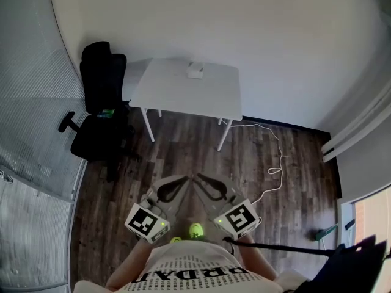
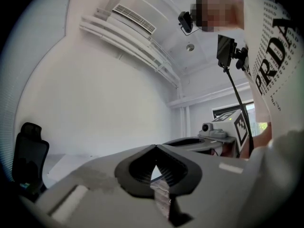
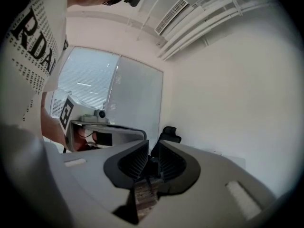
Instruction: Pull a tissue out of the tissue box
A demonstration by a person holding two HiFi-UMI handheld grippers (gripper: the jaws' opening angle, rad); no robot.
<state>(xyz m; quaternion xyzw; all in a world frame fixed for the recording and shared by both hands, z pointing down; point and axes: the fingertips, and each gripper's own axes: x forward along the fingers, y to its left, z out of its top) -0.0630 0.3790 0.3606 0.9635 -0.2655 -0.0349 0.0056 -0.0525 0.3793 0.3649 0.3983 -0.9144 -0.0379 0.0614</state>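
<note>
We note the tissue box [image 1: 195, 71] at the far edge of the white desk [image 1: 183, 96], well apart from us; left claw [image 1: 185, 179] closed tip to tip, right claw [image 1: 199, 179] slightly apart, empty.

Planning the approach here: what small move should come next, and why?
Probably a step toward the white table: the tissue box sits near its far edge, a stretch of floor away from both tools. The left tool is shut, the right tool slightly open, both empty.
</note>
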